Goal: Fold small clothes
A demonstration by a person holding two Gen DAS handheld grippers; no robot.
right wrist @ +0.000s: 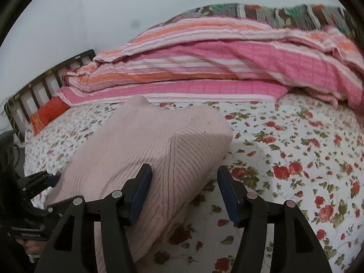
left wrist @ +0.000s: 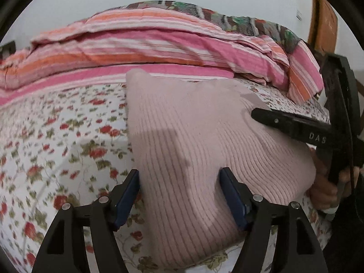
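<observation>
The knit (left wrist: pixel 182 136) looks soft, light and floppy; both tongs, left (left wrist: pixel 179 196) and right (right wrist: pixel 184 193), stand released, probably clear of it. Pinch its edges nearest the tongs.

a bed (right wrist: pixel 295 136) with a white sheet printed in red flowers fills the room's foreground. a pink and orange striped blanket (right wrist: pixel 204 68) lies bunched along its far side against a plain pale wall (right wrist: pixel 136 0). a dark slatted headboard (right wrist: pixel 45 77) stands at the left.
</observation>
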